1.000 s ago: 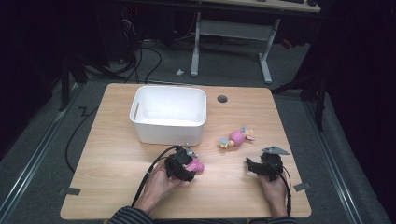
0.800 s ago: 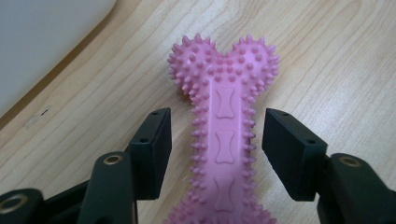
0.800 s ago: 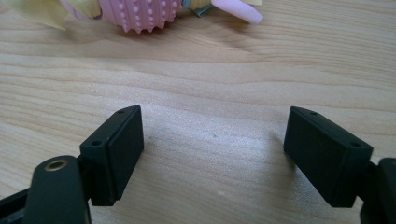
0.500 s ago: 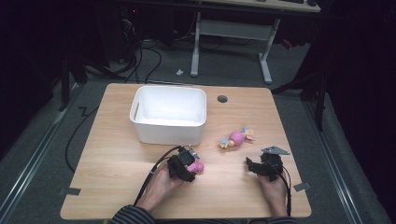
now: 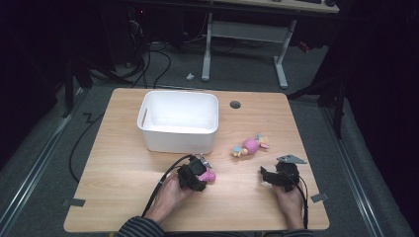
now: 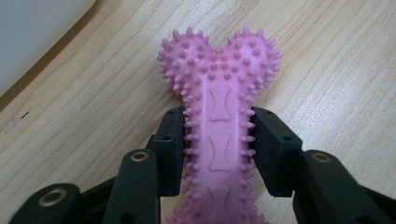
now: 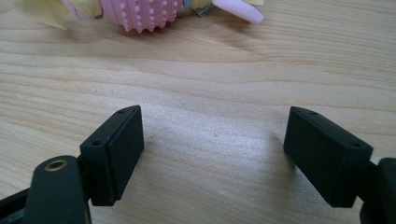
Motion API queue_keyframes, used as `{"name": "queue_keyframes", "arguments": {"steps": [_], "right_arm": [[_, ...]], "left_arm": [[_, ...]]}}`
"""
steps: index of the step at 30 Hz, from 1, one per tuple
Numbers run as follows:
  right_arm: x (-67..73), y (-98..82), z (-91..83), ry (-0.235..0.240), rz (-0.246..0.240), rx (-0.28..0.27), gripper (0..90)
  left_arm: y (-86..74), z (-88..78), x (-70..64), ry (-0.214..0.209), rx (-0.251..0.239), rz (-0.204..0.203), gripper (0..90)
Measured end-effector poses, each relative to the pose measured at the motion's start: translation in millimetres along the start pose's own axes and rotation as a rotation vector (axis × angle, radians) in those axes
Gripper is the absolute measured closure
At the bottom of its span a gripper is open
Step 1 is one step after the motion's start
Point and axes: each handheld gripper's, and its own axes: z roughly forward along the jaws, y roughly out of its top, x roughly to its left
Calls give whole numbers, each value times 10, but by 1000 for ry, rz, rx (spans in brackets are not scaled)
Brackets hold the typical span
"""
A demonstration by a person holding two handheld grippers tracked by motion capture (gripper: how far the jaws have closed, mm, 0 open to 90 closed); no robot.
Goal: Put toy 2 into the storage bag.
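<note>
- The left tongs (image 6: 219, 140) have just been closing, and now their two black jaws press on the middle of a pink spiky bone toy (image 6: 219, 107)
- The bone toy lies flat on the wooden desk (image 5: 123, 173), with its knobby end sticking out past the jaws
- In the high view the left tongs (image 5: 200, 178) and the bone toy (image 5: 207, 175) sit just in front of a white bin (image 5: 179, 121), near its front wall but not touching it
- The right tongs (image 7: 212, 149) are wide, with bare desk between the jaws
- In the high view the right tongs (image 5: 269, 176) rest on the desk on the right side, well apart from the bone toy
- A second toy, pink with yellow and blue bits (image 5: 250, 146), lies on the desk between the bin and the right tongs, touching neither
</note>
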Motion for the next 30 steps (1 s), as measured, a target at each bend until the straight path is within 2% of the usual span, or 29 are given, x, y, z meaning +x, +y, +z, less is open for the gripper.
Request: {"name": "queue_keyframes", "arguments": {"steps": [8, 15, 21, 25, 30], "right_arm": [[1, 0, -1, 0, 0, 1, 203], [2, 0, -1, 2, -2, 1, 203], [2, -1, -2, 2, -2, 1, 203], [3, -2, -3, 2, -2, 1, 203], [4, -2, -3, 3, -2, 1, 203]], "left_arm": [[-6, -20, -2, -3, -2, 10, 583], [-17, -90, -11, -19, -27, 18, 584], [-57, -164, -53, -21, -27, 21, 585], [-87, -225, -48, -18, -34, 7, 585], [-108, -319, -19, -15, -76, -17, 586]]}}
